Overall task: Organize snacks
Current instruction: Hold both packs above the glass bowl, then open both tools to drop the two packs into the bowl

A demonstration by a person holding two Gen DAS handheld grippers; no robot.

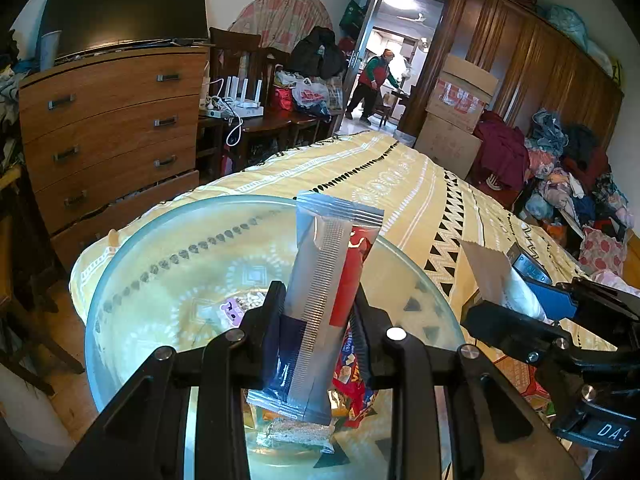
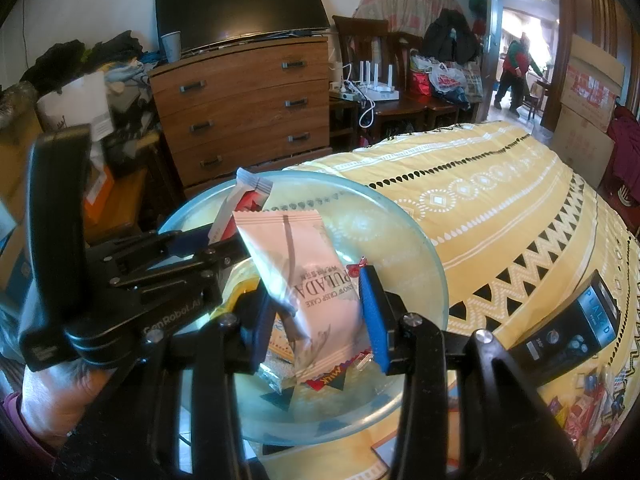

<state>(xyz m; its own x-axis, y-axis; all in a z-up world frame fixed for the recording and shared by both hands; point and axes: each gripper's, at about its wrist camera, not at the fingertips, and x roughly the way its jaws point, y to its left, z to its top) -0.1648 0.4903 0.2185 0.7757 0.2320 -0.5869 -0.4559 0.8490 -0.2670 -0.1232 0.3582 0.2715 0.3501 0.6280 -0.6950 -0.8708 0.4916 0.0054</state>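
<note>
In the left wrist view my left gripper (image 1: 318,308) is shut on a silver, blue and red snack packet (image 1: 332,264), held upright over a glass bowl (image 1: 120,264). A few wrapped snacks (image 1: 352,384) lie in the bowl's bottom. My right gripper (image 2: 316,316) is shut on a pink crisp-cake packet (image 2: 304,264), also above the glass bowl (image 2: 424,252). The two grippers sit side by side: the right gripper (image 1: 520,320) shows at the right in the left wrist view. In the right wrist view, the left gripper (image 2: 224,248) shows at the left with its silver packet (image 2: 244,200).
The bowl rests on a bed with a yellow patterned cover (image 2: 500,200). A black box (image 2: 572,324) and loose snacks (image 2: 592,400) lie at the right on the bed. A wooden dresser (image 1: 108,128) stands behind, cartons (image 1: 456,112) and clothes (image 1: 568,176) to the right. A person (image 1: 372,84) stands beyond the doorway.
</note>
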